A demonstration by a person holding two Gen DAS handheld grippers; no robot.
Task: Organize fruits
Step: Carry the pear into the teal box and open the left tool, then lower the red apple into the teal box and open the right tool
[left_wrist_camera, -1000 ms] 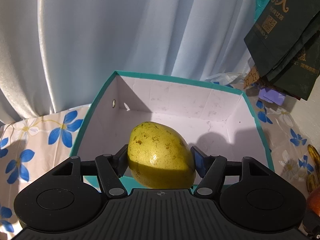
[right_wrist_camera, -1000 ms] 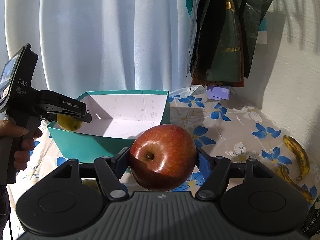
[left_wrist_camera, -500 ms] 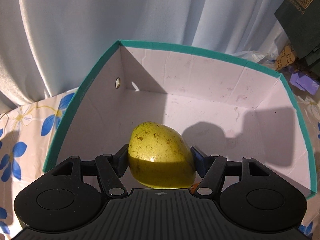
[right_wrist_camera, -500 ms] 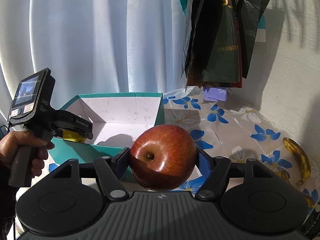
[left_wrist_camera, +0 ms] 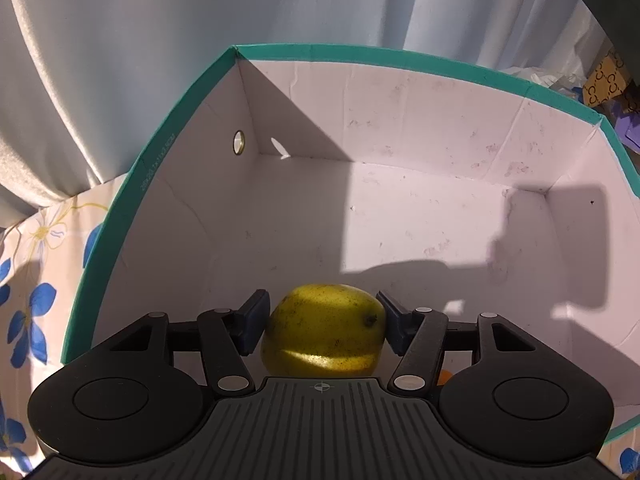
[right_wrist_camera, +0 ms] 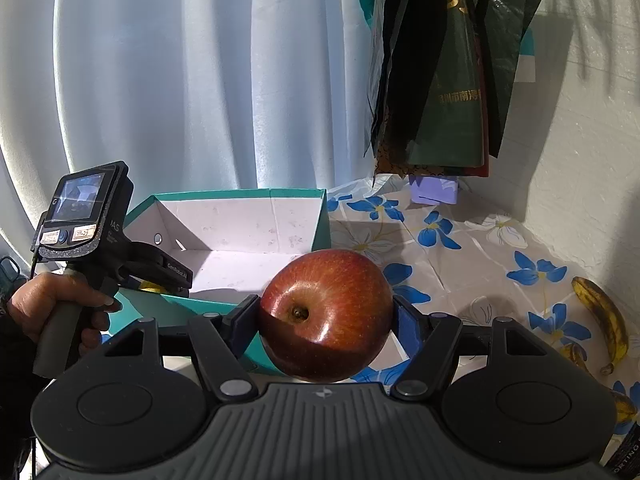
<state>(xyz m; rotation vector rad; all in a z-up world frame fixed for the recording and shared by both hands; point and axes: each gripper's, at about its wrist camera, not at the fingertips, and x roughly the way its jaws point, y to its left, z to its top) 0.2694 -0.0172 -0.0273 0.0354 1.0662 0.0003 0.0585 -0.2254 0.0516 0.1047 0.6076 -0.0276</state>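
Note:
My left gripper (left_wrist_camera: 322, 322) is inside the teal box (left_wrist_camera: 400, 184) with white walls, low near its floor. A yellow-green mango (left_wrist_camera: 324, 334) sits between its fingers; the left pad (left_wrist_camera: 254, 320) stands slightly off the fruit, so the jaws look opened. In the right wrist view the left gripper (right_wrist_camera: 160, 276) reaches into the box (right_wrist_camera: 248, 220), with the mango (right_wrist_camera: 154, 290) just showing below it. My right gripper (right_wrist_camera: 326, 320) is shut on a red apple (right_wrist_camera: 326, 314), held above the table in front of the box's right corner.
Two spotted bananas (right_wrist_camera: 600, 316) lie on the floral tablecloth (right_wrist_camera: 460, 260) at the right. Dark green bags (right_wrist_camera: 440, 72) hang on the wall behind, above a purple packet (right_wrist_camera: 434, 192). A pale curtain (right_wrist_camera: 200, 80) hangs behind the box. Something orange (left_wrist_camera: 442, 378) peeks by the left gripper's right finger.
My left gripper moved down and forward into the box, and its jaws spread apart; the mango rolled and sits lower between them. My right gripper kept the apple and barely moved.

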